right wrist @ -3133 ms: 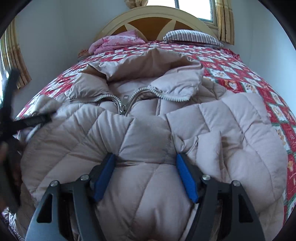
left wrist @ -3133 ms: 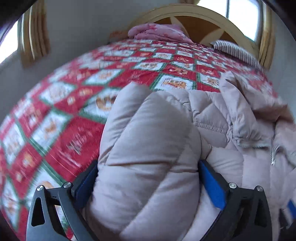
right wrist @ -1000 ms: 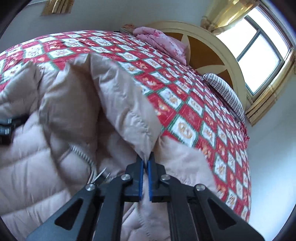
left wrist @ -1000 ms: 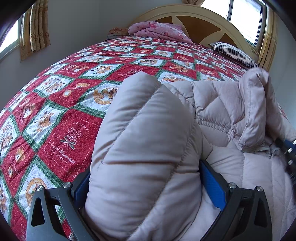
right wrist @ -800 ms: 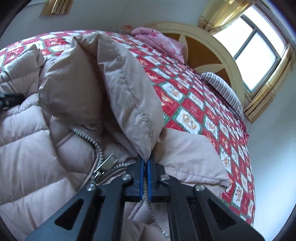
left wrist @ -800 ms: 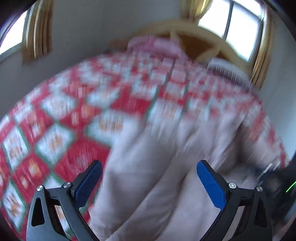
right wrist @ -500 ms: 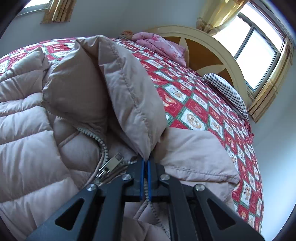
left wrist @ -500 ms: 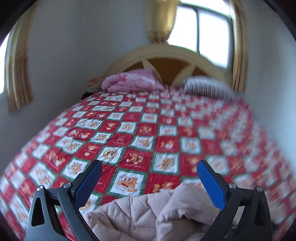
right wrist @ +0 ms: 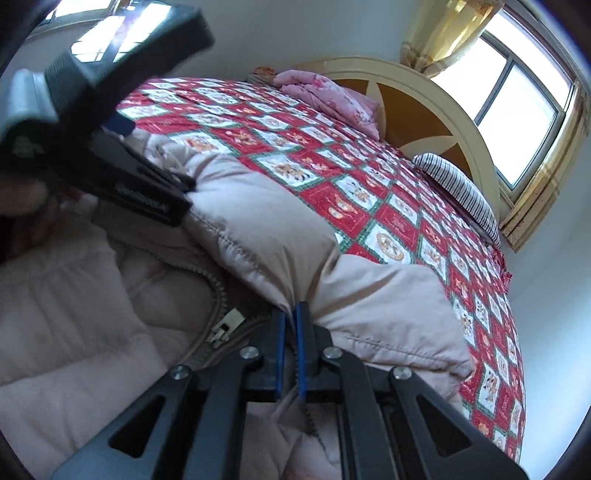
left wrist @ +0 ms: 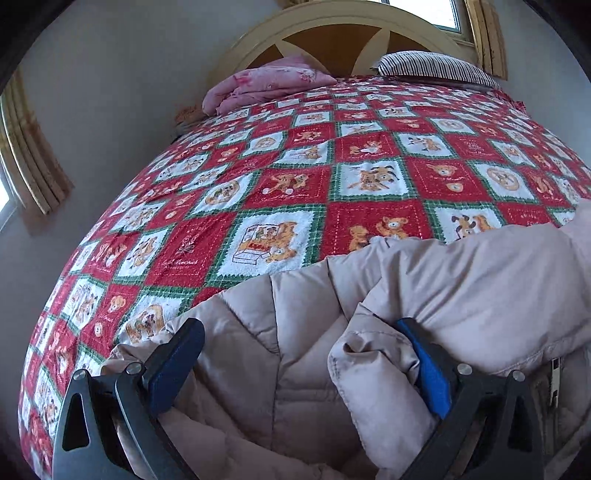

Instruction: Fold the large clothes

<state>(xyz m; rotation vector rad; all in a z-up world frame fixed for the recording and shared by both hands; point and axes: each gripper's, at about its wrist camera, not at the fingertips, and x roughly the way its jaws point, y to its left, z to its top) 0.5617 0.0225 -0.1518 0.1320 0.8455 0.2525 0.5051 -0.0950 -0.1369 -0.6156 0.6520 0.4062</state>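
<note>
A beige quilted down jacket [left wrist: 461, 288] lies on a bed with a red patchwork quilt [left wrist: 332, 155]. My left gripper [left wrist: 306, 354] is open, its blue pads set wide around puffy jacket fabric near the collar. My right gripper [right wrist: 290, 325] is shut on the jacket's collar edge [right wrist: 266, 236] beside the zipper pull [right wrist: 225, 326]. The jacket fills the near part of the right wrist view [right wrist: 74, 332]. The left gripper's body [right wrist: 110, 147] shows there at the upper left, over the jacket.
A pink folded blanket [left wrist: 269, 83] and a striped pillow [left wrist: 432, 64] lie at the headboard [left wrist: 332, 33]. Windows with yellow curtains [right wrist: 517, 92] stand behind the bed. Bare quilt stretches beyond the jacket.
My left gripper let go of the puffy sleeve, swung up and came down open at the collar. My right gripper stayed shut on the collar edge, which has been laid flatter.
</note>
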